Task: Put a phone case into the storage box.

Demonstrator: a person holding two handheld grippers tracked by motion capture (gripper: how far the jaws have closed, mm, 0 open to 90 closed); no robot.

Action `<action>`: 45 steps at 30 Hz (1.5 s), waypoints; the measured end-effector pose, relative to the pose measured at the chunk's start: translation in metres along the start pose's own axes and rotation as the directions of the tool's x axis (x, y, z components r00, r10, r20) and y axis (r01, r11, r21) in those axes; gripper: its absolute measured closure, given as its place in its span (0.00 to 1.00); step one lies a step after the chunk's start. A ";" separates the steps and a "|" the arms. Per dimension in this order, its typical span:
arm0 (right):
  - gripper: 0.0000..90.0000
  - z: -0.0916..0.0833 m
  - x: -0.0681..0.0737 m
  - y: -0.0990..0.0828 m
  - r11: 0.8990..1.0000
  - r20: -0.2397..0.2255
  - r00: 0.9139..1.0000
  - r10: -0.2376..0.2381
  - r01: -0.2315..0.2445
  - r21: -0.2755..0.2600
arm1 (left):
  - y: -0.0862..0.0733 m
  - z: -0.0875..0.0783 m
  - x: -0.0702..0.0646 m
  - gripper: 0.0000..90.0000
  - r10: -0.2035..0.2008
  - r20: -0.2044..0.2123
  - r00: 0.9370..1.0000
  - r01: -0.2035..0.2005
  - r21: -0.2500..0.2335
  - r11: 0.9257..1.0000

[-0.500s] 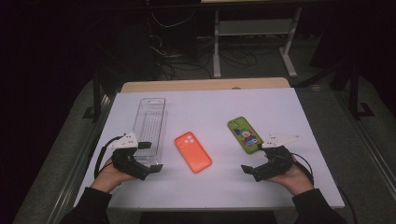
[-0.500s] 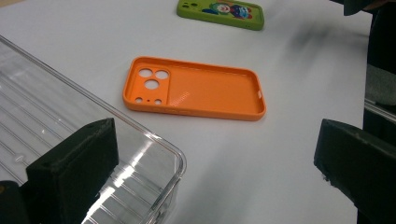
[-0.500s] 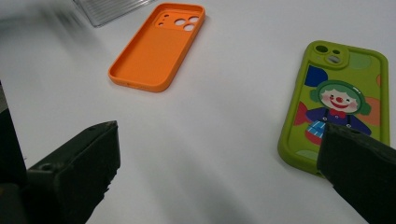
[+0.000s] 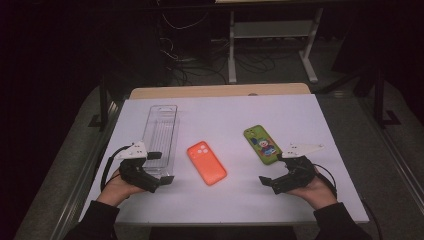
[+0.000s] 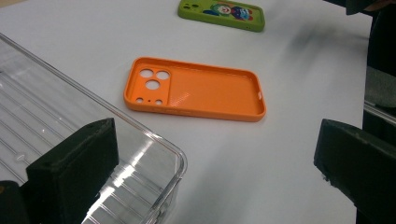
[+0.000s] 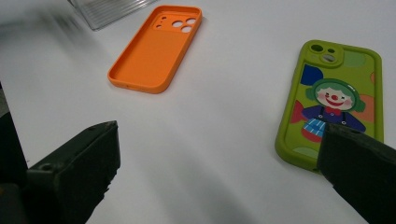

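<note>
Both grippers stand wide open, holding nothing. The right gripper (image 4: 276, 169) rests just beside the green phone case (image 4: 261, 144); the left gripper (image 4: 161, 167) overlaps the clear tray (image 4: 161, 125). The orange phone case (image 4: 206, 162) lies between. Advised: straddle one case's long edges squarely before closing.

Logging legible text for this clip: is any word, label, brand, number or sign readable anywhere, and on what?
None: no readable text.
Green phone case with a cartoon clown: a picture only, no lettering.
Orange silicone phone case: plain, with no mark or print.
Clear ribbed plastic tray: no label.
White table top: unmarked.
</note>
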State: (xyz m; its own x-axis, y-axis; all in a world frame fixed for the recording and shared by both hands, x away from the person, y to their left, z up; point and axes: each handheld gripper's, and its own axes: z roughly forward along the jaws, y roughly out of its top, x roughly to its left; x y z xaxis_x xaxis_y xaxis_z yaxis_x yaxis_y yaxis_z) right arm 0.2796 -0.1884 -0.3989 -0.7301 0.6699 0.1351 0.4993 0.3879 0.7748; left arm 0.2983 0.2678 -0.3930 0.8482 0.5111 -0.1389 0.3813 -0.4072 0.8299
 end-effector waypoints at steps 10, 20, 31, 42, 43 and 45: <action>0.00 0.001 -0.001 0.002 1.000 0.013 1.000 -0.002 0.002 0.017 | 0.000 -0.001 0.001 0.00 0.008 -0.003 1.000 -0.008 0.010 1.000; 0.00 0.003 -0.002 0.006 0.999 0.025 1.000 0.014 -0.015 0.038 | 0.001 0.000 0.002 0.00 -0.009 0.006 1.000 0.009 0.005 1.000; 0.00 0.007 -0.007 0.017 0.998 0.057 0.998 0.016 -0.020 0.060 | 0.001 0.001 0.001 0.00 -0.014 0.011 1.000 0.015 -0.003 1.000; 0.00 0.008 -0.013 0.028 0.998 0.080 0.996 0.035 -0.040 0.054 | 0.002 0.002 0.002 0.00 -0.006 0.013 1.000 0.006 0.006 1.000; 0.00 0.008 -0.014 0.029 0.998 0.084 0.996 0.028 -0.033 0.053 | 0.002 0.002 0.002 0.00 -0.006 0.013 1.000 0.006 0.006 1.000; 0.00 0.008 -0.015 0.032 0.998 0.084 0.996 0.029 -0.033 0.047 | 0.002 0.002 0.002 0.00 -0.007 0.013 1.000 0.007 0.004 1.000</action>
State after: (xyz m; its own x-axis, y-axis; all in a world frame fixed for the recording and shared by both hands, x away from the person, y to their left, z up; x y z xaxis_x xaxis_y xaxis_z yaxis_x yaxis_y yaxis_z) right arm 0.3106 -0.1812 -0.3807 -0.6737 0.7315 0.1048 0.5441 0.3951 0.7402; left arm 0.3014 0.2664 -0.3924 0.8502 0.5041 -0.1518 0.3887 -0.4068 0.8267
